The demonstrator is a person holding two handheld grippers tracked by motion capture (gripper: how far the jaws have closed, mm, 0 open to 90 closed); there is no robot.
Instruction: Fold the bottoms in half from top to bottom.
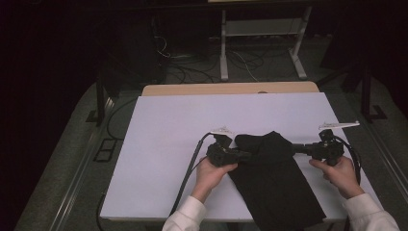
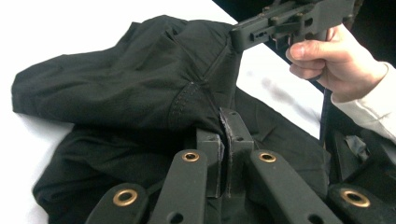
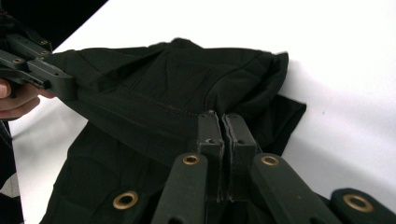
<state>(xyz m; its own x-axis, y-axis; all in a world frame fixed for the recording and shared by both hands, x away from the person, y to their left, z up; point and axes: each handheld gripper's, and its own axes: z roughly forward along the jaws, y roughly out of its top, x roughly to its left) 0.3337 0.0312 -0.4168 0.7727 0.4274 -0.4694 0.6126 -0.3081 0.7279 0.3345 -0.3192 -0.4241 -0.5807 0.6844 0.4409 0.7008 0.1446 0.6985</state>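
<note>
A black garment [image 1: 276, 183] lies on the white table cover [image 1: 168, 139], its lower part hanging over the near edge. Its upper part is folded and lifted between the two grippers. My left gripper [image 1: 248, 155] is shut on the cloth's left edge; in the left gripper view the jaws [image 2: 225, 122] pinch a fold of the black garment [image 2: 121, 84]. My right gripper [image 1: 293, 148] is shut on the right edge, where its jaws [image 3: 220, 122] clamp the garment [image 3: 177, 84]. The cloth is pulled taut between them. Each gripper is held by one hand.
The cover sits on a wooden tabletop [image 1: 231, 89] whose far edge shows at the back. A black cable [image 1: 190, 168] trails from the left gripper across the table's near left. Beyond the table are white frame legs [image 1: 223, 53] and loose cables on the floor.
</note>
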